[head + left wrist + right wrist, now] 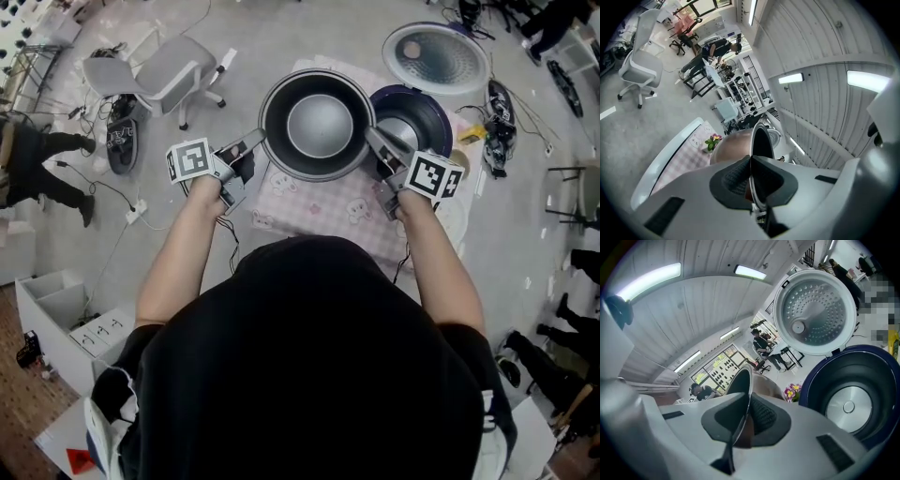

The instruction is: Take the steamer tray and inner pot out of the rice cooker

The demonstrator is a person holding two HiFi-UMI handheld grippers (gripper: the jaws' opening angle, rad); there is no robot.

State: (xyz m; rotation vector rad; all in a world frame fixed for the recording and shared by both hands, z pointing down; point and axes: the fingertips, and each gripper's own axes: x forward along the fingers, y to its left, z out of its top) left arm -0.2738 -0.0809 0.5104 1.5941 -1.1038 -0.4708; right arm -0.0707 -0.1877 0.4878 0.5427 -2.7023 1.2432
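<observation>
Both claws are closed on the inner pot's (319, 125) rim: the left gripper (253, 142) at 9 o'clock, the right gripper (373, 141) at 3 o'clock. The pot is over the checked cloth (323, 211). The open rice cooker (433, 111) stands just beside it, at its 3 o'clock.

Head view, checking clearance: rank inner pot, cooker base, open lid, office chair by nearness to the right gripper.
1. inner pot, held by right gripper
2. cooker base, just right
3. open lid, upper right
4. office chair, far left
</observation>
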